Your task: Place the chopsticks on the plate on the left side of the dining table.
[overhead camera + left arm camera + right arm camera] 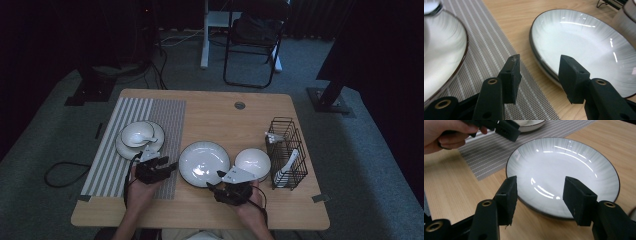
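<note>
Looks like the table-setting bit is at the plate now. Both grippers aim at the big white plate (204,163), which sits on bare wood near the middle of the desk's front half, just off the right edge of the striped placemat (165,120). The right gripper (220,186) hangs at the plate's near rim, jaws wide, nothing between them, pads not touching. The left gripper (169,164) hovers over the mat's right edge beside the plate's left rim, jaws also wide and empty.

My guess: next up is pinching the plate's rim, so one pad has to slip under the lip and one over it before closing.

Count: one loose plate, one small bowl (252,162) to its right, one bowl-on-plate set (140,137) on the mat (possibly a spoon in it, too dim to tell), one wire rack (287,150) at the right edge with a couple of white utensils.
</note>
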The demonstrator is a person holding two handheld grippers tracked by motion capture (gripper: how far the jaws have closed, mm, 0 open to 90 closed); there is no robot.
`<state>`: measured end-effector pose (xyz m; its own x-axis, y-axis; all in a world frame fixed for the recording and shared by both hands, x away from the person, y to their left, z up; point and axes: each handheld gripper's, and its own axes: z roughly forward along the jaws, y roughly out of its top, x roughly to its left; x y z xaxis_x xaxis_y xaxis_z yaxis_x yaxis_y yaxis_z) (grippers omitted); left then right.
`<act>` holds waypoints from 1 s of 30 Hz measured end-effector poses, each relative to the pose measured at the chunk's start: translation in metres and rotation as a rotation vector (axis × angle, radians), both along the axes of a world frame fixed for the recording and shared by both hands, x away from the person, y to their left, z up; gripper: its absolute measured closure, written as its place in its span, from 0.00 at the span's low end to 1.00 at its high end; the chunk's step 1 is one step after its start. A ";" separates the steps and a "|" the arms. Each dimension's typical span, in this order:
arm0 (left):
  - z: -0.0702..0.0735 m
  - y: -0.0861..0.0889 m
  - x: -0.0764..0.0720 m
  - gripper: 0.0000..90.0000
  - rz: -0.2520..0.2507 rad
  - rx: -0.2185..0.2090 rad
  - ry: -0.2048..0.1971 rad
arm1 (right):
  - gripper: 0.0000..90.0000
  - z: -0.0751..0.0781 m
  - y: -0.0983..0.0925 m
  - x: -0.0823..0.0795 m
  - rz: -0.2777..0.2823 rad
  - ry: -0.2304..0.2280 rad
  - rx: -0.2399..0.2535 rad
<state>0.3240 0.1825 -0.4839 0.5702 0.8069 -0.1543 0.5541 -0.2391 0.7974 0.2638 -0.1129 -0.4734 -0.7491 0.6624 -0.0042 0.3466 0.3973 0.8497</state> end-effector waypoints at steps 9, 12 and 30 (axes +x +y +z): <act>0.013 -0.018 0.008 0.61 -0.066 -0.009 -0.001 | 0.50 -0.012 -0.014 -0.009 -0.029 0.019 0.007; 0.019 -0.025 0.011 0.61 -0.088 0.000 -0.012 | 0.50 -0.017 -0.018 -0.010 -0.040 0.032 0.007; 0.052 -0.087 0.034 0.61 -0.237 0.040 -0.121 | 0.50 -0.035 -0.026 -0.013 -0.058 0.052 -0.009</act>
<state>0.3585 0.0959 -0.4320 0.7560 0.6531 -0.0447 0.3807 -0.3831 0.8416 0.2511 -0.1386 -0.5081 -0.7091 0.7046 0.0273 0.4126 0.3833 0.8263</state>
